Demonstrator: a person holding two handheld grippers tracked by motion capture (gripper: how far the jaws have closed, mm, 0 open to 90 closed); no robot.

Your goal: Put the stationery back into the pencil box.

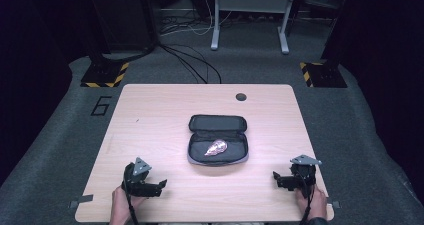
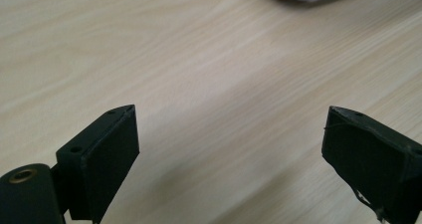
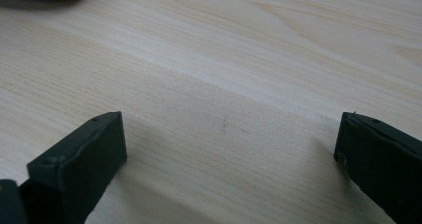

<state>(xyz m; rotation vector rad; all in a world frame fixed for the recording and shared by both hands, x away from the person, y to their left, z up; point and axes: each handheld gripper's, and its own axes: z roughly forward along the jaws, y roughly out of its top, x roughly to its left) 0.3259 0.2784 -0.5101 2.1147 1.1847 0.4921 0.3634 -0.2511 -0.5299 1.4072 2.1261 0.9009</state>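
An open black case (image 1: 218, 145) lies mid-table (image 1: 150, 115) with a shiny pinkish packet (image 1: 215, 147) inside; bare wood separates it from the left gripper (image 1: 161, 185) and right gripper (image 1: 276, 177), both spread wide, grasping nothing

From my station, the table (image 1: 150, 115) looked like pale wood-grain laminate, smooth and matt, with fine streaks running across it. The open case (image 1: 218, 137) read as dark fabric outside with a grey cloth-like lining, soft and unshiny. The small packet (image 1: 215, 147) inside it was crinkled and glossy, like foil. The left gripper (image 2: 229, 149) and the right gripper (image 3: 231, 159) had matt black plastic jaws, faintly scuffed at the edges. The floor (image 1: 60, 135) seemed rough grey carpet.
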